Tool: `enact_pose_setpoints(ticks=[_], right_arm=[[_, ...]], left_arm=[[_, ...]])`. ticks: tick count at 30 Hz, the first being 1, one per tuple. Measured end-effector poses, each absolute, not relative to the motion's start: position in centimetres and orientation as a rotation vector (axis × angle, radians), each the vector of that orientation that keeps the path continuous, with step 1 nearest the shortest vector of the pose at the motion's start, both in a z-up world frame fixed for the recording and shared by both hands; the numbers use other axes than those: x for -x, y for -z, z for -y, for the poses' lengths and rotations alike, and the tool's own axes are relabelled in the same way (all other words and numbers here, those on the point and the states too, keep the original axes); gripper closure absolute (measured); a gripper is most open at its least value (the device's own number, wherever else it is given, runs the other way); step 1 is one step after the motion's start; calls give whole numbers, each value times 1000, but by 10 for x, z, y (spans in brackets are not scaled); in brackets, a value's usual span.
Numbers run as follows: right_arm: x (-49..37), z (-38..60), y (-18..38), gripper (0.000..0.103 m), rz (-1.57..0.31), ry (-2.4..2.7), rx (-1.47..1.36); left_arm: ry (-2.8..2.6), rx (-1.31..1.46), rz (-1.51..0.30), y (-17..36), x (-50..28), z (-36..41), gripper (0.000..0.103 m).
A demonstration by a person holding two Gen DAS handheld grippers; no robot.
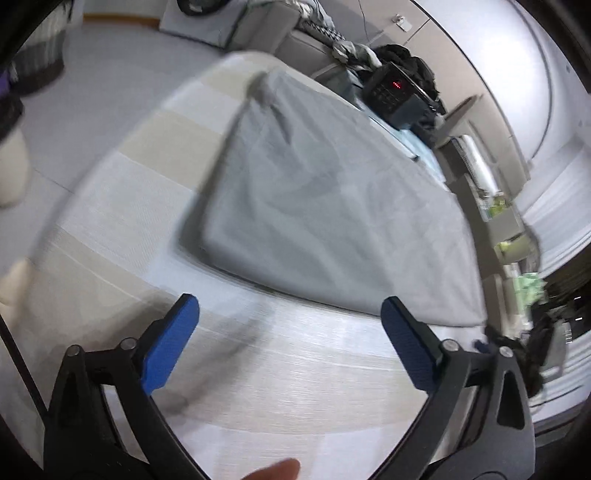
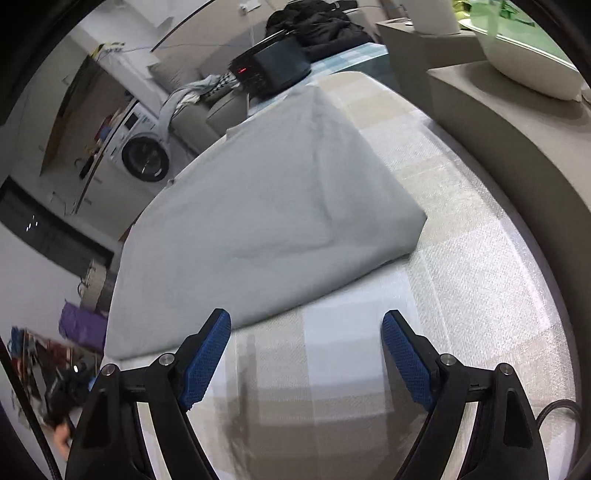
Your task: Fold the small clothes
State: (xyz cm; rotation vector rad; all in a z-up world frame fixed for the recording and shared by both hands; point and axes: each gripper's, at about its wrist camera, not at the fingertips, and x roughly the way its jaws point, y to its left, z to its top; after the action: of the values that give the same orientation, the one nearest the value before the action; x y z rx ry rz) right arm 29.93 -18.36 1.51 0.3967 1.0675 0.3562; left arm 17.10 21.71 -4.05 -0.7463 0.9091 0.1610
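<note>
Two pairs of blue-padded black fingers frame the scene, and both stand wide apart with nothing between them. The left gripper hovers over the pale checked, woven-textured cloth-covered work surface, its pads clear of any fabric, with the near edge of the light grey folded garment lying just beyond its tips. The right gripper is likewise spread wide and holds nothing; its left pad sits just at the near hem of the same light grey folded garment, though contact cannot be told.

That garment lies flat on the checked surface as a rough rectangle, with soft creases across its top layer and one bunched corner at the far end. Beyond its far edge stands a black electronic box with a small red display, seen again from the right wrist, with a heap of dark clothing behind it. Farther off, a white front-loading washing machine stands against the wall.
</note>
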Motion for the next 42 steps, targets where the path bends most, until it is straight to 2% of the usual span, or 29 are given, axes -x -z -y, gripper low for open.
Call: enact_pose_setpoints(ticks=[2,6,9,12,17,18,19,21,22,23,25,27,33,42], right_arm=[[-302,182,-15,16,-1055,-350,-415],[-311,183,-12,16,-1000,-328,-490],[-306,194,-13,16,-973,-322,-572],[-318,201,-11,17,-964,-328,-630],[-330,196,-12,28,-952,-305,-602],[-334,194,-13,38,-948,-297,-586],[-340,188,-13,53,-942,-274,-561],[-341,186,-13,74,-946,-205,-503],[-342,186,-12,82,-954,-189,-494],[-342,187,-11,85,-958,-187,-496],[-340,193,-9,92,-951,-187,-508],[-333,196,-7,94,-942,-192,-490],[-311,198,-7,95,-958,-209,-457],[-281,216,-4,95,-971,-220,-478]], left_arm=[[-109,837,-922,52,-178,-217,16],[-109,942,-820,60,-193,-220,19],[-138,1000,-765,64,-202,-227,25],[-188,996,-767,63,-215,-227,36],[-269,984,-769,66,-231,-237,67],[-279,982,-771,67,-234,-239,70],[-294,981,-772,68,-237,-241,76],[-318,964,-784,70,-245,-242,85],[-326,958,-787,72,-248,-244,90],[-332,950,-790,73,-250,-243,92],[-338,933,-791,75,-251,-242,95],[-339,917,-788,73,-247,-240,96],[-353,882,-776,66,-222,-239,102],[-316,833,-774,58,-173,-222,103]])
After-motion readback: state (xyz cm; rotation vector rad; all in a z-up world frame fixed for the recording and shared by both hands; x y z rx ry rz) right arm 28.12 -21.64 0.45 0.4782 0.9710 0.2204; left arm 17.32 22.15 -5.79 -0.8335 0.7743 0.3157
